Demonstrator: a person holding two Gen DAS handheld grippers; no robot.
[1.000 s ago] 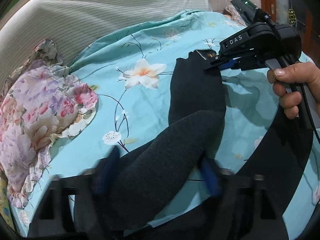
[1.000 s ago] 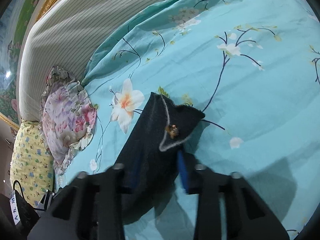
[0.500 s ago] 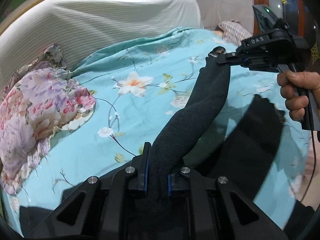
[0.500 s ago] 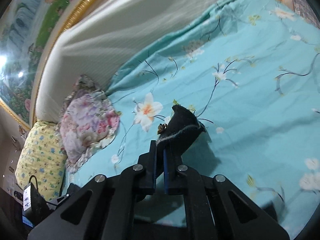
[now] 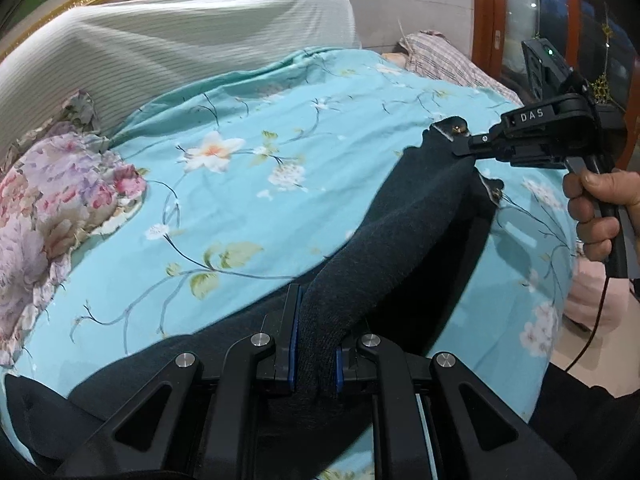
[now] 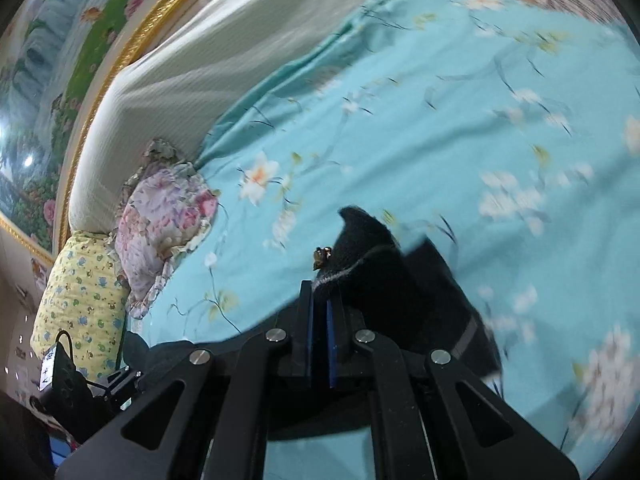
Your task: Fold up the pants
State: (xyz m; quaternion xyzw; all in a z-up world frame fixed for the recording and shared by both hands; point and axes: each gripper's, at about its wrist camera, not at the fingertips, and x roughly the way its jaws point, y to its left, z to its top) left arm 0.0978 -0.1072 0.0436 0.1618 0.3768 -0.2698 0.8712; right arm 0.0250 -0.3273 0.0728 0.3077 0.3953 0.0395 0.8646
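Observation:
Dark pants [image 5: 400, 232] lie partly lifted over a turquoise floral bed sheet [image 5: 248, 208]. My left gripper [image 5: 316, 332] is shut on a thick fold of the dark cloth at the bottom of the left wrist view. The cloth runs taut from there up to my right gripper [image 5: 460, 148], held by a hand [image 5: 600, 204] and shut on the waistband corner by its metal button [image 5: 454, 126]. In the right wrist view the right gripper [image 6: 320, 300] pinches that stitched corner of the pants [image 6: 384, 280], the button [image 6: 322, 256] just above its tips. More of the pants hangs below, hidden by the grippers.
A floral pillow [image 5: 60, 208] and a yellow patterned pillow [image 6: 80, 292] lie at the left by the white striped headboard cover [image 5: 180, 52]. A plaid cloth [image 5: 448, 60] sits at the far end. The bed's edge drops off at the right by a wooden door frame [image 5: 484, 12].
Both grippers closed on the pants, which lay flat between open jaws before. They then lifted and drew back, and the cloth now stretches raised between them.

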